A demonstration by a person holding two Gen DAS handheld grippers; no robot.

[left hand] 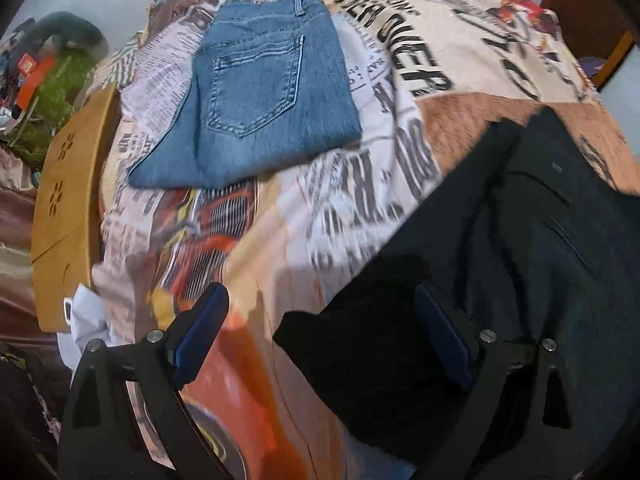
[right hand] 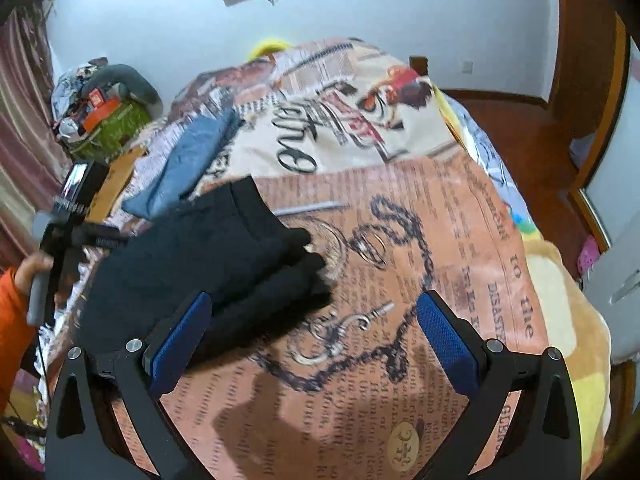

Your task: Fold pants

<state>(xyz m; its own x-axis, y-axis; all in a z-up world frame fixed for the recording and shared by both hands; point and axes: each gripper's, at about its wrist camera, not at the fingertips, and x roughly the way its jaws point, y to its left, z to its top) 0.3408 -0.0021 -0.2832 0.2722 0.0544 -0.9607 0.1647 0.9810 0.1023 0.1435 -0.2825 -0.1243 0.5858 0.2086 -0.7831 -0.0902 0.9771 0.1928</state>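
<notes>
Dark black pants lie folded on the printed bedspread, at the right of the left wrist view. My left gripper hovers open over their near left corner, with nothing between its fingers. In the right wrist view the same black pants sit left of centre. My right gripper is open too, its left finger over the pants' near edge and its right finger over bare bedspread. Folded blue jeans rest farther back on the bed; the right wrist view shows the jeans behind the black pants.
The bedspread with newspaper print covers the bed. A wooden board stands at the bed's left side, with a cluttered pile beyond it. A hand in an orange sleeve holds the other gripper's handle at left. A wooden door frame is at right.
</notes>
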